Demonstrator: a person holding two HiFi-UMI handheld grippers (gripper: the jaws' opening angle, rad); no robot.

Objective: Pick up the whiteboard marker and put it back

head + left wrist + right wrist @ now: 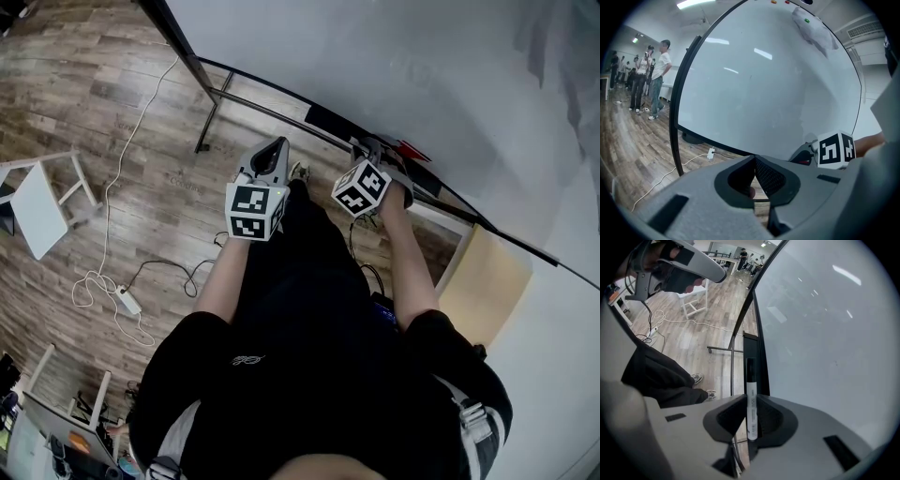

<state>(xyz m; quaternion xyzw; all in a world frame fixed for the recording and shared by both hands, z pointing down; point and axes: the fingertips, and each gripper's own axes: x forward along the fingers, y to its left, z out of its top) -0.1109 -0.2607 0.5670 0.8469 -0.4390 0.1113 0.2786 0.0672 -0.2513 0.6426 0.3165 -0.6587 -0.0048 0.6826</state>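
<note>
— Right tongs (751,396) clenched on one whiteboard marker (750,380), black cap pointing away from me, close to the whiteboard's (825,333) bottom edge.
— Any label on it?
— Dark print runs down the white barrel, too small to read.
— And your left tongs (754,160)?
— Pressed together on nothing, facing the whiteboard just beside the right pair.

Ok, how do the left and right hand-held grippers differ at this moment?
The right hand-held gripper is shut on the marker, whose black cap points forward. The left hand-held gripper is shut with nothing between its jaws. In the head view, the right one is up at the lower edge of the whiteboard, while the left one is farther back over the floor. Both face the whiteboard.
</note>
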